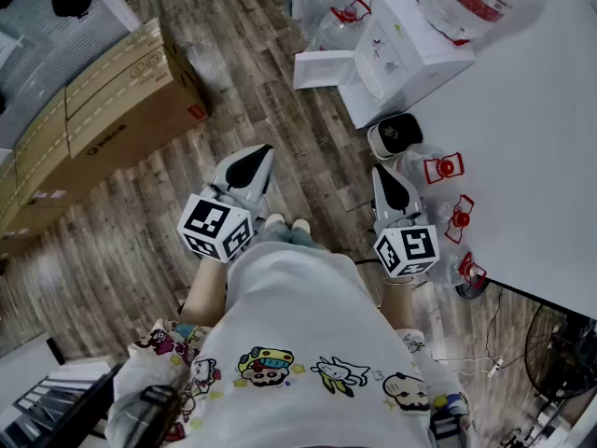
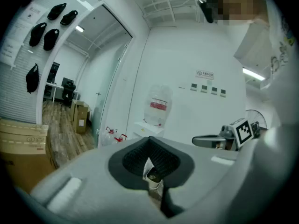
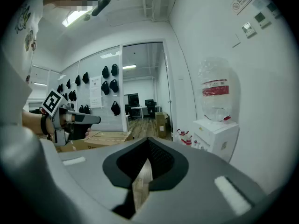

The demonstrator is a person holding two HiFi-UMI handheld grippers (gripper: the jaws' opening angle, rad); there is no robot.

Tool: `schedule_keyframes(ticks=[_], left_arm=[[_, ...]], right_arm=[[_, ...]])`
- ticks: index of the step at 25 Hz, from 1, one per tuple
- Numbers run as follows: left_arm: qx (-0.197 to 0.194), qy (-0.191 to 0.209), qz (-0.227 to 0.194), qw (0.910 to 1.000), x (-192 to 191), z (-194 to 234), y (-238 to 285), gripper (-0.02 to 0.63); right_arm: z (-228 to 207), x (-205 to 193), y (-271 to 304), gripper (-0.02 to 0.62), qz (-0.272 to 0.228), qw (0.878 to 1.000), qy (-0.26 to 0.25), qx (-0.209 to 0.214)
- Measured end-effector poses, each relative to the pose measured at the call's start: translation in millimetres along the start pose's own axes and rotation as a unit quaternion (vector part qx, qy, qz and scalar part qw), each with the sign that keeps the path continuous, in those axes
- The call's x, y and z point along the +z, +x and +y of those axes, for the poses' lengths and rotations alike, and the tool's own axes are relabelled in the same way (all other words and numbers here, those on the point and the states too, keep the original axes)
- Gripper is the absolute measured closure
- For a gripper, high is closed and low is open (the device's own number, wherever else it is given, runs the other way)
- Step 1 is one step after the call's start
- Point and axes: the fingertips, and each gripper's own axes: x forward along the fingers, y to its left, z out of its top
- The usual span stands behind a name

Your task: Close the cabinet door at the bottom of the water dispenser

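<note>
Wood-plank floor [image 1: 280,110] underfoot, and the person holds both tools out front. Left gripper [image 1: 254,161]: jaws pressed together, nothing between them. Right gripper [image 1: 384,177]: the same, shut and empty. The water dispenser [image 1: 410,54] stands at the floor's far edge against the white wall [image 1: 550,138]. Its bottom cabinet door [image 1: 324,69] is swung out, well apart from both grippers. A cardboard box [image 1: 112,110] lies along the floor's left edge.

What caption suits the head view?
Person aims shut left hand-held gripper and shut right hand-held gripper at white box-shaped water dispenser with open cabinet door.
</note>
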Motion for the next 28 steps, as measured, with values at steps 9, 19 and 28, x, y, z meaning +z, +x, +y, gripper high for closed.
schedule_keyframes(ticks=[9,19,28], left_arm=[[0.022,0.001,-0.007,0.9997,1.3,-6.8,-5.3,0.601],[0.059,-0.012,-0.031,0.9977,3.7,-3.4,-24.2,0.475],[0.071,-0.018,-0.03,0.9968,7.3,32.5,-6.3,0.442]], right_arm=[[-4.4,13.9,-7.9,0.586,-0.045,0.999,0.024,0.007],[16.6,24.4,-8.6,0.494,-0.068,0.995,0.03,0.061],[18.4,29.8,39.5,0.457,-0.063,0.994,0.033,0.08]])
